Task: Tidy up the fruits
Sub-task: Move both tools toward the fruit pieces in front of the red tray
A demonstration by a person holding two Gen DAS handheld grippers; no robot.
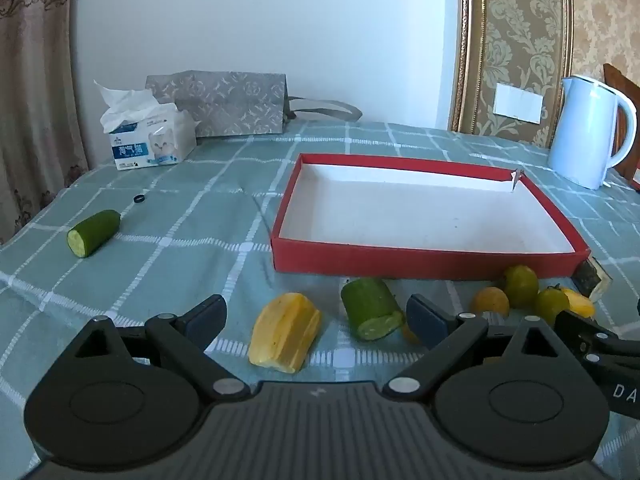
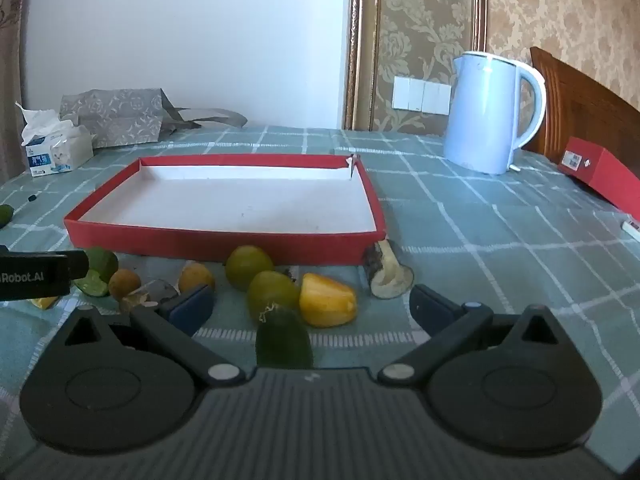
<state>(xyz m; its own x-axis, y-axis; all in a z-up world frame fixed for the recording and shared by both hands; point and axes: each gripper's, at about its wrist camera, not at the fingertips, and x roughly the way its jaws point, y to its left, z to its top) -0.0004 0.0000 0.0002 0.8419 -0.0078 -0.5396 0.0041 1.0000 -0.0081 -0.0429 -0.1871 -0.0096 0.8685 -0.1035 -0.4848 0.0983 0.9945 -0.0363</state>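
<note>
The tabletop (image 1: 192,200) under its green checked cloth carried everything. Largest on it was the shallow red box (image 1: 424,262), white inside and holding nothing, lying across the middle in front of me. Behind it to the right stood the pale blue kettle (image 2: 486,112), and far back on the left a grey patterned bag (image 1: 228,104) lay on its side with a tissue pack (image 1: 150,140) just in front of it. At the right edge of the right view a smaller red box (image 2: 600,176) lay well apart from the rest.

My left tool (image 1: 316,316) hung tilted downward above the near cloth, its jaws spread wide and gripping nothing. Between its fingers lay a yellow ridged fruit piece (image 1: 286,332) and, just beside it, a cut cucumber piece (image 1: 372,312), both on the cloth short of the red box's near wall. Another cucumber piece (image 1: 94,232) lay alone far out to the left.

My right tool (image 2: 312,308) was likewise tilted downward with its jaws wide apart and empty. Ahead of it, near the box's front wall, were two green round fruits (image 2: 248,266), a yellow fruit piece (image 2: 328,300) touching the nearer one, and a dark green cucumber end (image 2: 284,342) closest to me. A pale cut piece with dark skin (image 2: 386,274) lay at the box's near right corner. Two small brownish-yellow round fruits (image 2: 196,276) lay to the left, beside a cut lime (image 2: 98,276).

A small black ring (image 1: 139,199) lay on the cloth near the lone cucumber.
</note>
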